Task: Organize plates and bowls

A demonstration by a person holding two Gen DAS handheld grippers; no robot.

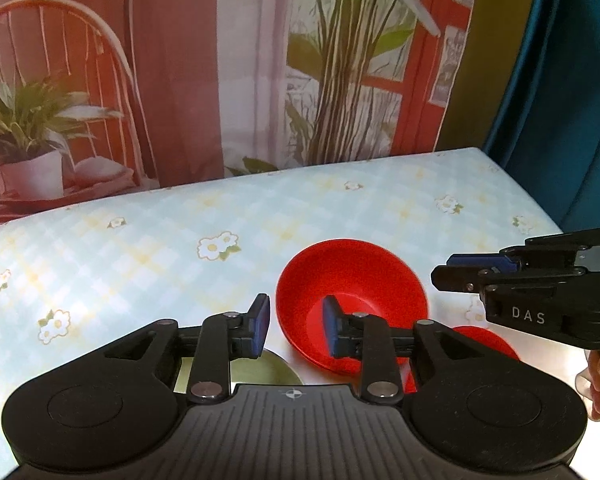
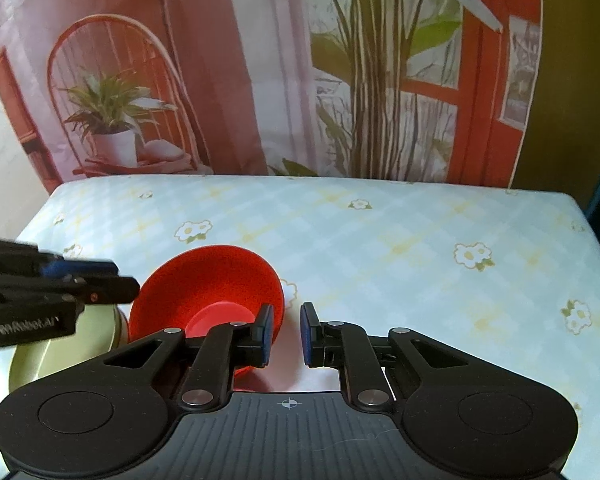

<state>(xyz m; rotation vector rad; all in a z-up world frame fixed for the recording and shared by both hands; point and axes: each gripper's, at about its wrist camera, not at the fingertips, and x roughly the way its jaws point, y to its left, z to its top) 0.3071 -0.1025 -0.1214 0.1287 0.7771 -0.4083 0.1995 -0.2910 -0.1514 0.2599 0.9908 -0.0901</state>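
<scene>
The red bowl [image 1: 352, 300] sits tilted with its rim between the released left claw [image 1: 296, 326].

A table [image 1: 260, 216] covered in a pale blue-and-yellow checked cloth with printed daisies fills the lower half. Behind it, from 10 to 1 o'clock, hangs a printed backdrop [image 1: 220, 60] showing a red spindle chair, a potted plant, pink curtains and a red-framed window. At 2 o'clock hangs a teal curtain [image 1: 560, 80].

Both wrist views look steeply down, close, perhaps converging; each shows the red bowl [image 1: 352, 280].
</scene>
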